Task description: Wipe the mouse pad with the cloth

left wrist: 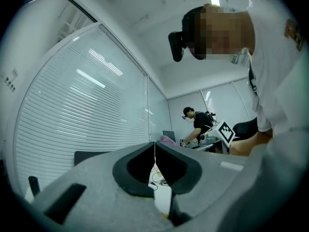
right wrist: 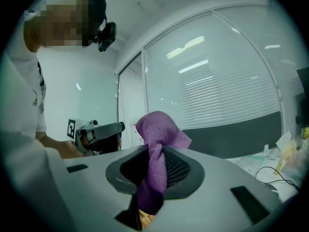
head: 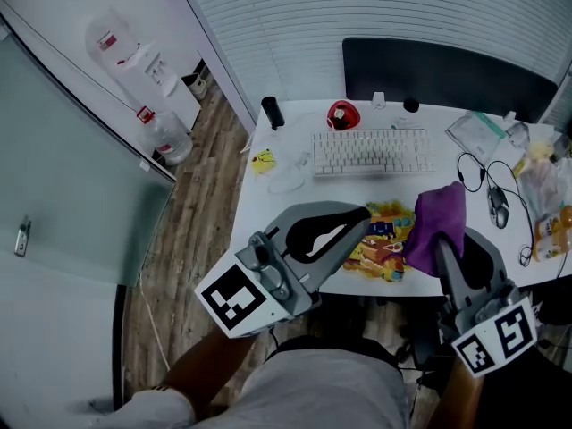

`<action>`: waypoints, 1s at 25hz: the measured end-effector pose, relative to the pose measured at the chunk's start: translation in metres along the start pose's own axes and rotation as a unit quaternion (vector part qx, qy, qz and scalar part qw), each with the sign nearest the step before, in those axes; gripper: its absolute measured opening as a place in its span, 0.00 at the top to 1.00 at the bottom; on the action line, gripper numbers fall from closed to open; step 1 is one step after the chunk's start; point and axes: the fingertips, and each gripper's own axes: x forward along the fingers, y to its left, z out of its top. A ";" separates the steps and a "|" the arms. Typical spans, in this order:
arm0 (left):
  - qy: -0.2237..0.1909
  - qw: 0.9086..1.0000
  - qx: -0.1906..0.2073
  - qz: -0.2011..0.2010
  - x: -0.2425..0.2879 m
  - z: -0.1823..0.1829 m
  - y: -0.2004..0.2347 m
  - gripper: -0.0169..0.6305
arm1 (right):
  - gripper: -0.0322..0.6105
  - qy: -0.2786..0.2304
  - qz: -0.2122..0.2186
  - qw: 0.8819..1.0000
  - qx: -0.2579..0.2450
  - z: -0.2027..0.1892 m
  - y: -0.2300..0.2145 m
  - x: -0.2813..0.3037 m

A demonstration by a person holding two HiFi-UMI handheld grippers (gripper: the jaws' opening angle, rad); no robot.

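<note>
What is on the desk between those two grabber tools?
In the head view, the colourful mouse pad lies between the left gripper and the right gripper, which holds the purple cloth.

White desk [head: 286, 164] on wood-plank floor [head: 192, 213].
- White keyboard [head: 371, 150] mid-desk, parallel to far edge.
- Mouse pad [head: 382, 239], colourful print, at near edge in front of keyboard.
- Red object [head: 341, 114] and black cylinder [head: 272, 112] behind keyboard, left.
- Small yellow item [head: 263, 161] near left edge.
- Mouse [head: 498, 208] with looped black cable [head: 474, 172] to the right.
- Clear plastic bag [head: 483, 132] at far right corner.
</note>
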 end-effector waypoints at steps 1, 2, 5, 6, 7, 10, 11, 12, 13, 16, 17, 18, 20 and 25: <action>-0.003 1.000 0.000 -0.001 -0.001 0.000 -0.001 0.95 | 0.85 -0.008 0.004 1.000 -0.002 0.001 0.003 0.000; -0.006 1.000 -0.001 -0.001 -0.002 0.000 -0.002 0.95 | 0.85 -0.017 0.007 1.000 -0.005 0.003 0.006 0.000; -0.015 1.000 0.000 0.001 -0.003 0.001 -0.004 0.95 | 0.85 -0.043 0.016 0.999 -0.010 0.009 0.012 -0.002; -0.018 1.000 0.003 0.002 -0.004 0.001 -0.005 0.95 | 0.85 -0.052 0.019 0.998 -0.011 0.012 0.014 -0.003; -0.021 1.000 0.006 0.002 -0.005 0.001 -0.006 0.95 | 0.85 -0.061 0.022 0.998 -0.012 0.014 0.016 -0.004; -0.035 0.999 0.003 0.003 -0.007 0.003 -0.009 0.95 | 0.85 -0.084 0.032 0.996 -0.017 0.019 0.022 -0.008; -0.039 0.999 0.002 0.003 -0.007 0.003 -0.010 0.95 | 0.85 -0.089 0.034 0.995 -0.019 0.020 0.024 -0.009; -0.042 0.999 0.001 0.002 -0.008 0.003 -0.011 0.95 | 0.85 -0.095 0.036 0.995 -0.021 0.021 0.026 -0.010; -0.045 0.999 0.000 0.002 -0.008 0.003 -0.011 0.95 | 0.85 -0.100 0.037 0.994 -0.023 0.021 0.027 -0.010; -0.054 0.999 -0.002 0.001 -0.010 0.005 -0.013 0.95 | 0.85 -0.114 0.039 0.992 -0.026 0.023 0.031 -0.012; -0.057 0.998 -0.002 0.000 -0.011 0.006 -0.013 0.95 | 0.85 -0.118 0.040 0.992 -0.027 0.023 0.032 -0.013; -0.059 0.998 -0.001 0.000 -0.011 0.006 -0.014 0.95 | 0.85 -0.122 0.041 0.991 -0.028 0.023 0.034 -0.014; -0.063 0.998 0.001 0.000 -0.012 0.006 -0.016 0.95 | 0.85 -0.130 0.043 0.990 -0.029 0.024 0.036 -0.016; -0.062 0.998 0.001 0.000 -0.014 0.003 -0.019 0.95 | 0.85 -0.136 0.045 0.989 -0.029 0.021 0.040 -0.020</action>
